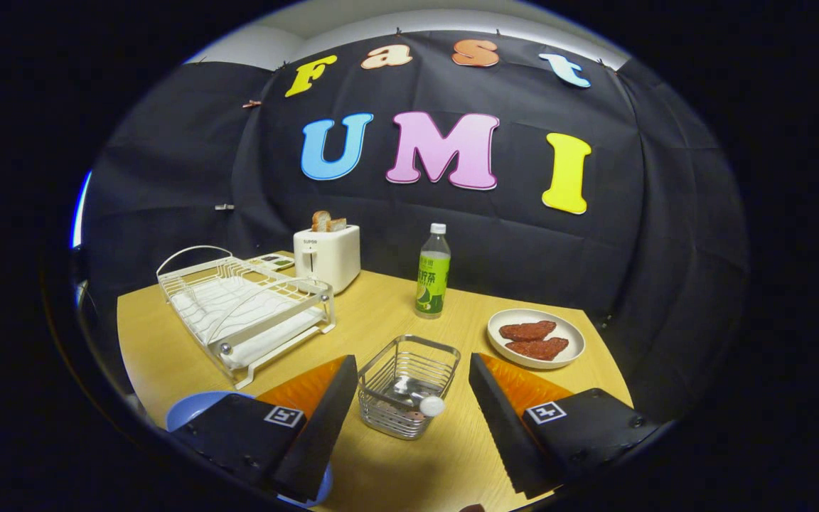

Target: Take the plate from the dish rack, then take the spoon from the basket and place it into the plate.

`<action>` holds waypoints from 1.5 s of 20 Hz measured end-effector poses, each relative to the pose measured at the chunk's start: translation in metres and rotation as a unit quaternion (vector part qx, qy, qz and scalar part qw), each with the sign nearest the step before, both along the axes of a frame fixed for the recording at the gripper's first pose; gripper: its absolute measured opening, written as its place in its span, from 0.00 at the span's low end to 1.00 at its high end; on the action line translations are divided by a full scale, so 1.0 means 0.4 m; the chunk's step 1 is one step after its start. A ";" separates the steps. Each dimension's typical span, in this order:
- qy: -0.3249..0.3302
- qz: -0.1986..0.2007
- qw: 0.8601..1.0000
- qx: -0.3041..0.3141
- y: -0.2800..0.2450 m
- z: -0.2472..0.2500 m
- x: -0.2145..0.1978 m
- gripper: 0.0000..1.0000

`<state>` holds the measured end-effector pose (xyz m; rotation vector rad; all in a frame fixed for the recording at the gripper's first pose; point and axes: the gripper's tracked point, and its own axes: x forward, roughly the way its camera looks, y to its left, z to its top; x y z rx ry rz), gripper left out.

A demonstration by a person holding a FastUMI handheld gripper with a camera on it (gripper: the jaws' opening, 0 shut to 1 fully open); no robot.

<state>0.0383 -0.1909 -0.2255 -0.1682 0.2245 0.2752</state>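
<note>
A wire basket (409, 384) stands on the wooden table (374, 313), right between my two fingers. Inside it lies a spoon (429, 405) with a rounded pale end resting near the basket's front rim. My gripper (411, 363) is open, its fingers standing on either side of the basket without touching it. A light blue plate (195, 409) lies flat on the table under and beside the left finger, mostly hidden by it. The white dish rack (246, 313) sits beyond the left finger with nothing standing in it.
A white toaster (327, 257) with bread slices stands behind the rack. A green drink bottle (433, 274) is upright beyond the basket. A white plate with two reddish meat pieces (536, 338) lies beyond the right finger, near the table's right edge.
</note>
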 end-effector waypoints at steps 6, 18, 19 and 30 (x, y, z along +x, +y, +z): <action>-0.009 0.030 0.999 -0.009 0.039 -0.029 0.020 0.90; 0.025 0.057 0.997 0.035 0.081 -0.025 0.006 0.38; 0.028 0.059 0.997 0.039 0.083 -0.022 0.004 0.37; 0.036 0.006 0.998 0.042 0.012 0.010 0.051 0.15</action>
